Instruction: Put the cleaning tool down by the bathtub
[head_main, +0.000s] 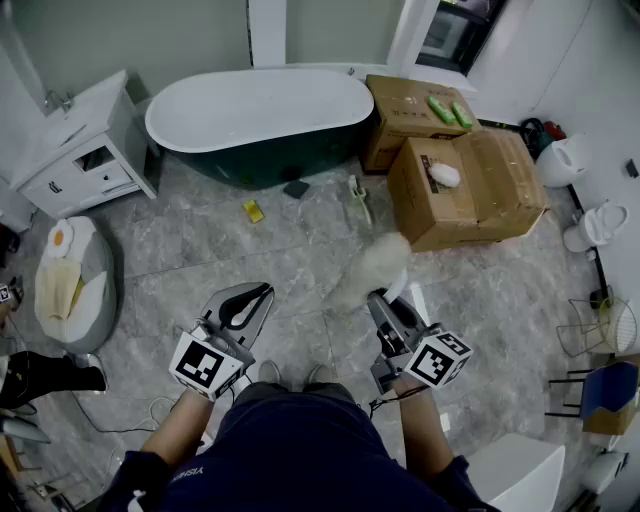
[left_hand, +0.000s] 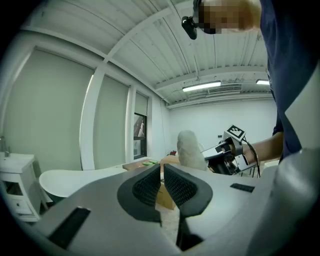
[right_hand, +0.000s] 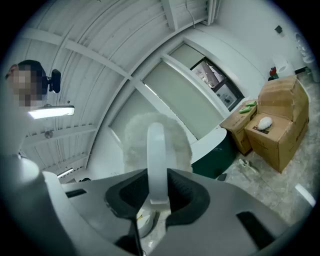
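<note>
A dark green bathtub with a white rim (head_main: 250, 110) stands at the far side of the marbled floor. My right gripper (head_main: 382, 300) is over the floor in front of me, shut on the white handle (right_hand: 156, 160) of the cleaning tool. Its fluffy white head (head_main: 372, 266) points toward the tub and sticks up beyond the jaws (right_hand: 134, 142). The left gripper (head_main: 258, 296) hovers to its left, jaws together with nothing between them (left_hand: 161, 182). From the left gripper view, the fluffy tool (left_hand: 189, 150) and the right gripper (left_hand: 222, 152) show off to the right.
Two cardboard boxes (head_main: 470, 190) (head_main: 405, 115) stand right of the tub. A yellow item (head_main: 253, 210), a dark sponge (head_main: 296, 188) and a green-white brush (head_main: 358, 198) lie on the floor by it. A white cabinet (head_main: 80, 150) and a grey cushion (head_main: 75, 285) sit at the left.
</note>
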